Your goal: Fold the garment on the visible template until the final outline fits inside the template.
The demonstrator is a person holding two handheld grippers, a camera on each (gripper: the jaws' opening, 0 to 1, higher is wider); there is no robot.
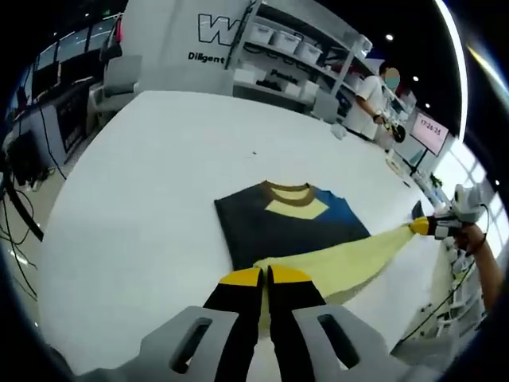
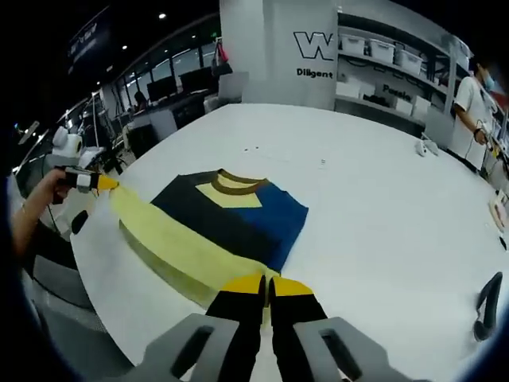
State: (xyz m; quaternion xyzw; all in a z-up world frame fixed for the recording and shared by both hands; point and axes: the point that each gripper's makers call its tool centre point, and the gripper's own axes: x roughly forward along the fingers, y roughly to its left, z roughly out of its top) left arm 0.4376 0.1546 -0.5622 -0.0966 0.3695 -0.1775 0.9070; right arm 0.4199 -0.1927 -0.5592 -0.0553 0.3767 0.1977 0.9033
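both grippers pinch the stretched garment.

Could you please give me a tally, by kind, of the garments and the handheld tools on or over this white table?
Garment, dark with blue and pale yellow parts: 1
Tools, yellow-tipped, each pinching the garment's pale yellow edge, left tool and right tool: 2
White table: 1
Total: 4

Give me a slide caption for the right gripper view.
Right gripper and left gripper, both shut, stretch a garment's yellow panel.
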